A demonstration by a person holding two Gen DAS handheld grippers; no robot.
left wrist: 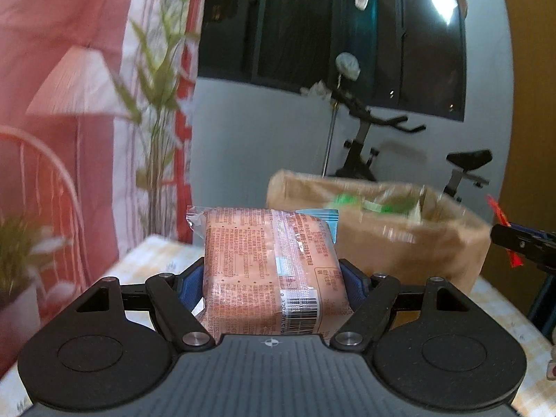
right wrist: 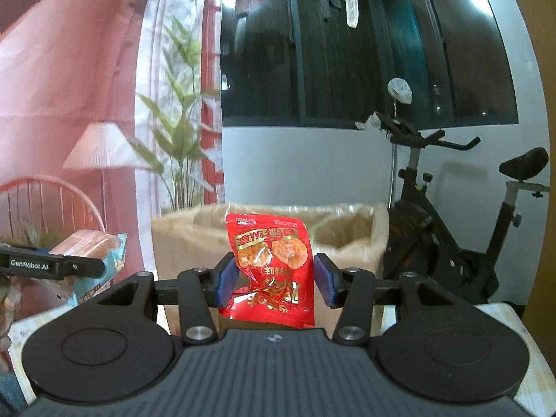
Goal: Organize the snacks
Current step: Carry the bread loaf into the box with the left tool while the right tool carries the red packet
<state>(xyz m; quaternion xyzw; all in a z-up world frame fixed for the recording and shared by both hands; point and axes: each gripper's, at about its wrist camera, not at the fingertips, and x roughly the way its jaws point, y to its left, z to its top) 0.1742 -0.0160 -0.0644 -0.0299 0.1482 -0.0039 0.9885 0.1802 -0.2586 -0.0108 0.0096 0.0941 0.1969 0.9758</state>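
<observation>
Low in the middle, my left gripper (left wrist: 272, 279) squeezes a pink packet (left wrist: 269, 267); my right gripper (right wrist: 274, 279) squeezes a red bag (right wrist: 272, 264) before the box (right wrist: 180, 239).

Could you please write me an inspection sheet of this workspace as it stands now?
Surface: table with pale yellow checked cloth.
Job's things: pink printed snack pack with barcode, held above the table; red foil snack pouch with gold print, held in front of the tall tan paper bag; green packets inside that bag, blurred.
Clutter: small object at the table's right edge, too cropped to identify.
Grippers: left gripper shut on the pink pack; right gripper, pads wider than the pouch, grip uncertain.
Cables: nothing seen.
Surroundings: black exercise bike, dark window, green leafy plant, red room-scene backdrop.
</observation>
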